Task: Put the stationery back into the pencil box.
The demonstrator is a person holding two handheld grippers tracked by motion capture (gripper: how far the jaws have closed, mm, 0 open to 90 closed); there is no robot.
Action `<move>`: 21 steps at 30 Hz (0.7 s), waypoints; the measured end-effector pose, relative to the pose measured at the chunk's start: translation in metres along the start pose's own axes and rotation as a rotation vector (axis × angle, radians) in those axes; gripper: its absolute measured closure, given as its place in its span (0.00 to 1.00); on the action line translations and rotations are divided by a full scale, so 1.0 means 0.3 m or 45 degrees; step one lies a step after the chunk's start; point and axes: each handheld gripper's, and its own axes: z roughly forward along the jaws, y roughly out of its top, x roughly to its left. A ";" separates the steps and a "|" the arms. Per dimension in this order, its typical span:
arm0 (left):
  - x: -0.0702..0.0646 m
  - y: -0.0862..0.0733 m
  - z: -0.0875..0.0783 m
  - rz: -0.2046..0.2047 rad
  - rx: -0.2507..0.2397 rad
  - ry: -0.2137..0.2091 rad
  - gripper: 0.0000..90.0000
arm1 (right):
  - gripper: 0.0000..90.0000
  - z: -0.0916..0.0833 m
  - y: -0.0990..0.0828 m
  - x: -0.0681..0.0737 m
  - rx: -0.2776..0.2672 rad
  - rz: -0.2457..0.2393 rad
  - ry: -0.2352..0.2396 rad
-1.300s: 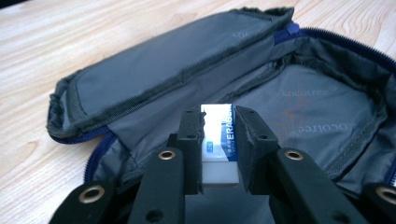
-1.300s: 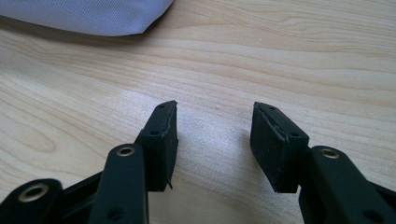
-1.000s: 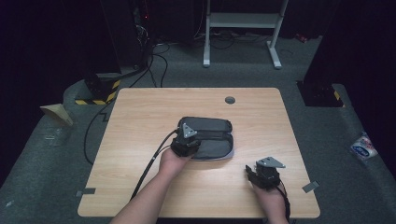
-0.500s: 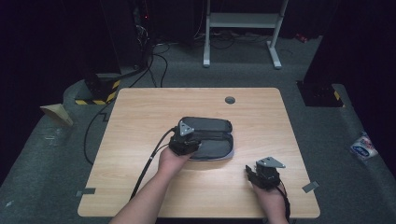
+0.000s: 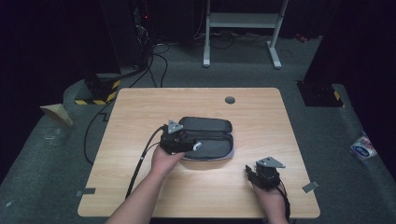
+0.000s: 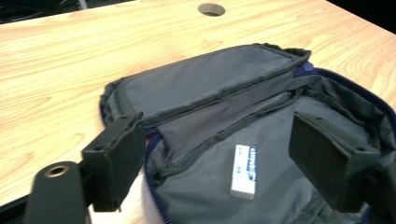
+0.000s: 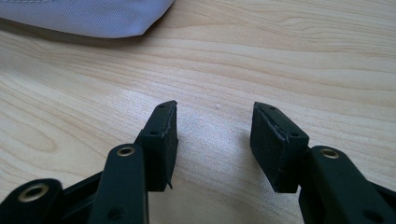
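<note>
The grey pouch lies unzipped in the middle of the bench, a small white stick (blue print on it) resting loose inside. The left gripper hangs over the pouch's near left end; its jaws have just been opening, nothing pinched between them. The right gripper rests near the front right edge, released and empty
</note>
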 end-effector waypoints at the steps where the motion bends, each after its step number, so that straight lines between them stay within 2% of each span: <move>1: 0.005 -0.002 -0.003 -0.003 0.002 0.007 0.19 | 0.56 0.000 0.000 0.000 0.000 0.000 0.000; 7: 0.030 -0.009 -0.020 -0.015 0.013 0.029 0.12 | 0.56 0.000 0.000 0.000 0.000 0.000 0.000; 15: 0.085 -0.027 -0.058 -0.032 0.021 0.046 0.00 | 0.56 0.000 0.000 0.000 0.000 -0.002 0.000; 21: 0.137 -0.054 -0.100 -0.054 0.007 0.057 0.00 | 0.56 0.000 0.000 0.000 0.000 -0.002 0.000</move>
